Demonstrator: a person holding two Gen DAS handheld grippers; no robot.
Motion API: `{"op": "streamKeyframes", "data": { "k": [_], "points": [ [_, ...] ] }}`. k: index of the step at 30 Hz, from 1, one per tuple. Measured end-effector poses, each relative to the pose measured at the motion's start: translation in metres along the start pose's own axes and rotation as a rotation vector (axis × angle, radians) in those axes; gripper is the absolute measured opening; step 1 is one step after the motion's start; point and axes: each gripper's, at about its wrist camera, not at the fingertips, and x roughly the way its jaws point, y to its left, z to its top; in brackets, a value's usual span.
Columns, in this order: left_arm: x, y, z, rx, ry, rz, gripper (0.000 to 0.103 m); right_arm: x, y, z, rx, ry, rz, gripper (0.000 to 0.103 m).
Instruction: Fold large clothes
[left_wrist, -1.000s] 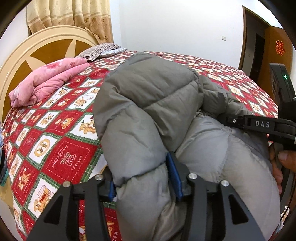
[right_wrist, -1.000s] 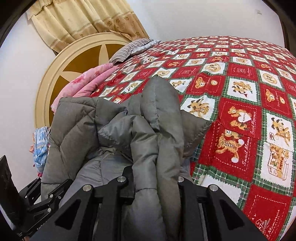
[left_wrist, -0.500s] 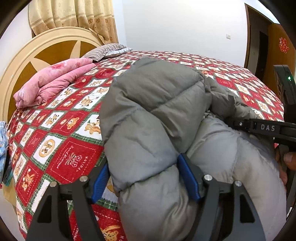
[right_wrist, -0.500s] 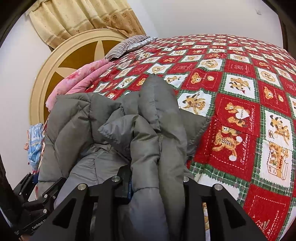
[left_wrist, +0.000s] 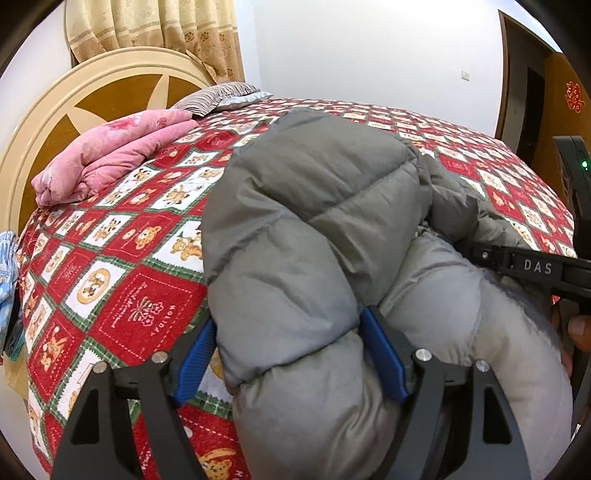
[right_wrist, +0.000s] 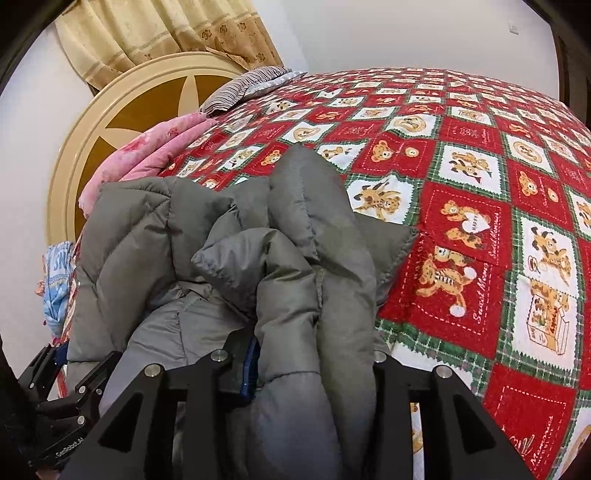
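A puffy grey down jacket (left_wrist: 314, 229) lies bunched on the bed's red bear-print cover (left_wrist: 122, 258). The left gripper (left_wrist: 291, 354) has just been opening; its blue pads (left_wrist: 195, 354) now flank a fat roll of jacket, the left one standing clear of it, so the hold is released. The right gripper (right_wrist: 314, 362), also just easing apart, straddles another fold, and I cannot tell whether it still pinches. A pink quilt (left_wrist: 110, 155) sits at ten o'clock near the round headboard (left_wrist: 110, 85).
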Motion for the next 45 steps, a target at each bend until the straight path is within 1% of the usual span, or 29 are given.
{"op": "streamKeyframes", "data": {
  "k": [3, 4, 5, 6, 7, 8, 10, 12, 17, 23, 28, 34, 45],
  "points": [
    [-0.015, 0.006, 0.002, -0.017, -0.004, 0.013, 0.082, -0.008, 0.002, 0.001, 0.004, 0.0, -0.003, 0.042],
    [-0.025, 0.01, 0.003, -0.032, -0.009, 0.015, 0.082, -0.016, 0.003, 0.001, 0.01, -0.011, -0.011, 0.045],
    [-0.038, 0.015, 0.004, -0.051, -0.031, 0.014, 0.083, -0.026, 0.004, 0.0, 0.018, -0.026, -0.018, 0.048],
    [-0.05, 0.018, 0.005, -0.061, -0.057, 0.009, 0.089, -0.037, 0.006, -0.002, 0.022, -0.041, -0.021, 0.05],
    [-0.063, 0.021, 0.005, -0.067, -0.088, 0.007, 0.094, -0.052, 0.009, -0.004, 0.021, -0.066, -0.026, 0.055],
    [-0.079, 0.024, 0.004, -0.069, -0.124, 0.017, 0.102, -0.065, 0.012, -0.007, 0.014, -0.093, -0.036, 0.062],
    [-0.101, 0.026, 0.003, -0.068, -0.172, 0.032, 0.103, -0.097, 0.021, -0.016, -0.003, -0.16, -0.07, 0.065],
    [-0.118, 0.025, 0.004, -0.06, -0.192, 0.023, 0.103, -0.12, 0.028, -0.025, -0.002, -0.198, -0.075, 0.066],
    [-0.154, 0.021, 0.003, -0.037, -0.259, 0.012, 0.103, -0.163, 0.048, -0.044, -0.017, -0.25, -0.065, 0.066],
    [-0.174, 0.019, 0.006, -0.035, -0.302, -0.013, 0.103, -0.198, 0.063, -0.055, -0.048, -0.301, -0.065, 0.066],
    [-0.179, 0.019, 0.005, -0.035, -0.319, -0.019, 0.103, -0.209, 0.066, -0.059, -0.051, -0.313, -0.069, 0.066],
    [-0.18, 0.021, 0.005, -0.042, -0.32, -0.022, 0.103, -0.208, 0.068, -0.065, -0.059, -0.303, -0.066, 0.066],
    [-0.179, 0.021, 0.004, -0.048, -0.313, -0.018, 0.103, -0.209, 0.069, -0.066, -0.059, -0.307, -0.069, 0.066]
  ]
}}
